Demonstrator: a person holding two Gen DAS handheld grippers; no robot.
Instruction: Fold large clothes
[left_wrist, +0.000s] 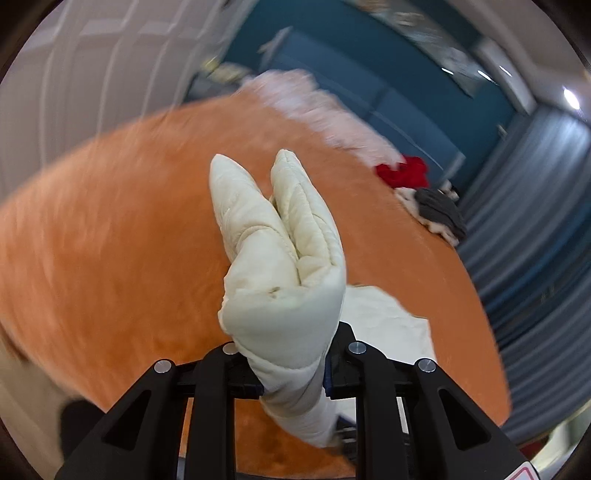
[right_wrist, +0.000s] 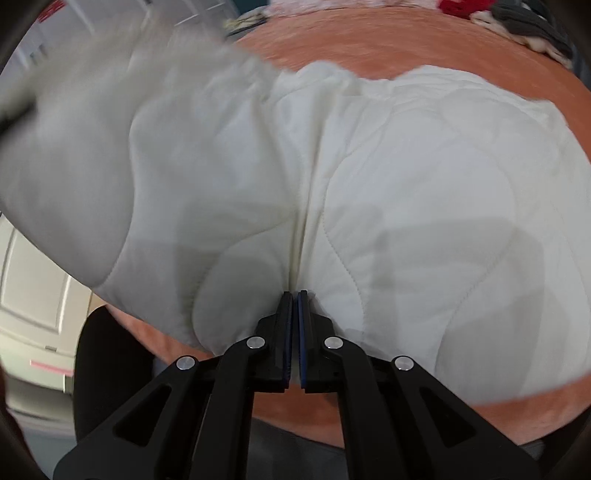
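Cream quilted jacket (right_wrist: 388, 177) is lying spread over the near part of the bed (right_wrist: 369, 48), which is wearing an orange cover. One portion, apparently a sleeve (left_wrist: 284, 258), is being held up off the bed, doubled over into two padded lobes.

Left gripper (left_wrist: 291, 384): jaws are clamping the bunched sleeve near its base; the padding is filling the gap between them. The rest of the jacket is showing just right of it, flat on the cover.

Right gripper (right_wrist: 292, 332): jaws are sitting nearly together at the jacket's near edge, right on a seam crease. Cannot tell whether any fabric is actually pinched between them.

Handling judgement: soft, puffy, light for its bulk; shell looks smooth, likely to slide out of a shallow pinch. It will spring back from a fold. Best holds are seams, hems and the cuff, where layers are stitched firm.

Far right on the bed: a red garment (left_wrist: 402, 171), a grey and white pile (left_wrist: 439, 214), and a pale pink cloth (left_wrist: 332, 114), well apart from the jacket. View is blurring with motion.
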